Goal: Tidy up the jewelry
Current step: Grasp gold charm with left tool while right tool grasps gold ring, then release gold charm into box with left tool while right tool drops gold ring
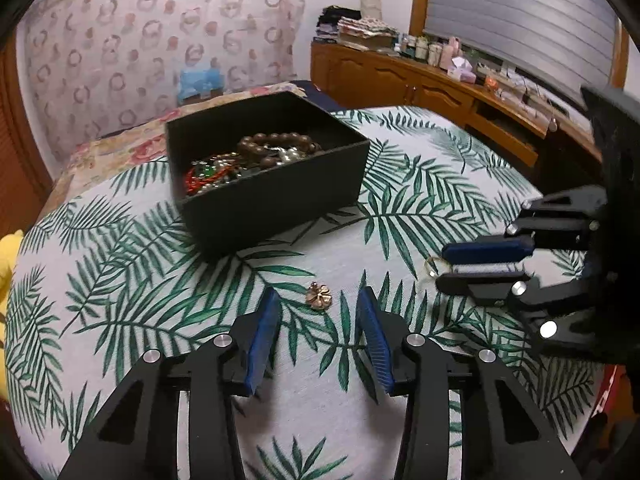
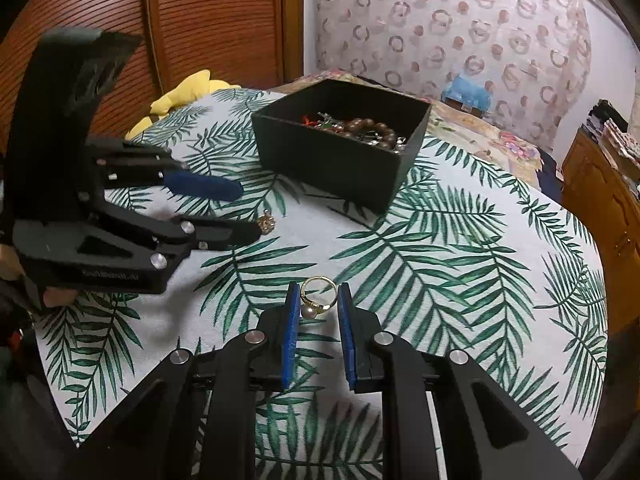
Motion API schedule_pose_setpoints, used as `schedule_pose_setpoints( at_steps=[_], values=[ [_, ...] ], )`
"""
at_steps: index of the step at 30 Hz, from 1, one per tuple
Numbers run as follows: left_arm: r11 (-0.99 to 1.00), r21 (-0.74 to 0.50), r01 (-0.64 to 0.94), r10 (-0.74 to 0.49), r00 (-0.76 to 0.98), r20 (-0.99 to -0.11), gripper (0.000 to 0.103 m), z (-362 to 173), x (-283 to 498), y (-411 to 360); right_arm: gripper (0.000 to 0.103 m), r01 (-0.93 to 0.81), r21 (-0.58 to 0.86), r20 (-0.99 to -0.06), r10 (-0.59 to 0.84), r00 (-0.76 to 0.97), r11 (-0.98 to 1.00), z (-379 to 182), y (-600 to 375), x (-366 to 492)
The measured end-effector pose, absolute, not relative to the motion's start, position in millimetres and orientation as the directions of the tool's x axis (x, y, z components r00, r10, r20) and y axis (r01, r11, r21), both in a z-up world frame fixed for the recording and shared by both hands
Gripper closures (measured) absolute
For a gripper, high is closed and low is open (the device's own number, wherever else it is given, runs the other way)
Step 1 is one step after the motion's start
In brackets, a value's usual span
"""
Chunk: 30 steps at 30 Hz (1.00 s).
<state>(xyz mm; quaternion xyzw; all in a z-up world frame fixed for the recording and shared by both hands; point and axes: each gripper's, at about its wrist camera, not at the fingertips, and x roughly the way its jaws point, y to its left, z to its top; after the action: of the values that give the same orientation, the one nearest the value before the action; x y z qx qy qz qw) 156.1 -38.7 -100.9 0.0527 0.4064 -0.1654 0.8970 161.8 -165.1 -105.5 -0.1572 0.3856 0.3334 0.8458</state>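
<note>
A black open box (image 1: 280,196) (image 2: 332,156) holds bead bracelets (image 1: 276,146) and other jewelry. A small rose-gold flower-shaped piece (image 1: 318,296) (image 2: 266,223) lies on the leaf-print cloth just ahead of my open left gripper (image 1: 318,300) (image 2: 244,210). A gold ring with a pearl (image 2: 318,298) (image 1: 431,267) lies on the cloth between the tips of my right gripper (image 2: 319,294) (image 1: 440,266). The right jaws stand close on either side of the ring, with small gaps showing.
The round table carries a white cloth with green leaves (image 1: 420,200). A yellow soft toy (image 2: 180,96) lies at its far left edge. A wooden sideboard with clutter (image 1: 440,80) stands to the right, and patterned fabric (image 1: 160,40) hangs behind.
</note>
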Motion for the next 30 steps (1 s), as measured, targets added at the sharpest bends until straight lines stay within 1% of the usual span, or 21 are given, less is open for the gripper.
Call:
schedule_pose_setpoints(
  at_steps=[2, 7, 9, 10, 16, 19, 30],
  values=[
    [0.939, -0.036, 0.341, -0.249, 0.605, -0.756, 0.074, -105.4, 160.5, -41.3, 0.082, -0.684, -0.011, -0.752, 0.445, 0.486, 0.73, -103.7, -167.0, 164.0],
    [0.939, -0.013, 0.343, -0.234, 0.611, -0.756, 0.078, -106.6, 163.6, -47.7, 0.082, -0.687, -0.002, -0.742, 0.46, 0.488, 0.726, -100.2, -170.4, 166.2],
    [0.939, -0.007, 0.344, -0.231, 0.615, -0.754, 0.087, -106.8, 163.9, -48.4, 0.082, -0.691, -0.001, -0.741, 0.464, 0.486, 0.723, -99.6, -170.8, 167.3],
    [0.94, -0.002, 0.341, -0.226, 0.617, -0.754, 0.088, -106.8, 163.8, -48.9, 0.082, -0.693, -0.001, -0.741, 0.465, 0.485, 0.721, -99.9, -171.1, 168.0],
    [0.944, -0.009, 0.329, -0.225, 0.625, -0.748, 0.089, -104.7, 164.0, -46.2, 0.082, -0.696, 0.014, -0.744, 0.472, 0.473, 0.718, -102.4, -172.7, 174.5],
    [0.948, -0.032, 0.317, -0.235, 0.628, -0.742, 0.089, -99.6, 164.4, -41.4, 0.082, -0.7, 0.024, -0.742, 0.482, 0.466, 0.714, -99.9, -171.9, 179.5],
    [0.949, -0.061, 0.309, -0.261, 0.664, -0.7, 0.089, -64.8, 174.6, -29.9, 0.082, -0.729, 0.026, -0.699, 0.534, 0.476, 0.684, -64.3, -156.7, 201.7]
  ],
)
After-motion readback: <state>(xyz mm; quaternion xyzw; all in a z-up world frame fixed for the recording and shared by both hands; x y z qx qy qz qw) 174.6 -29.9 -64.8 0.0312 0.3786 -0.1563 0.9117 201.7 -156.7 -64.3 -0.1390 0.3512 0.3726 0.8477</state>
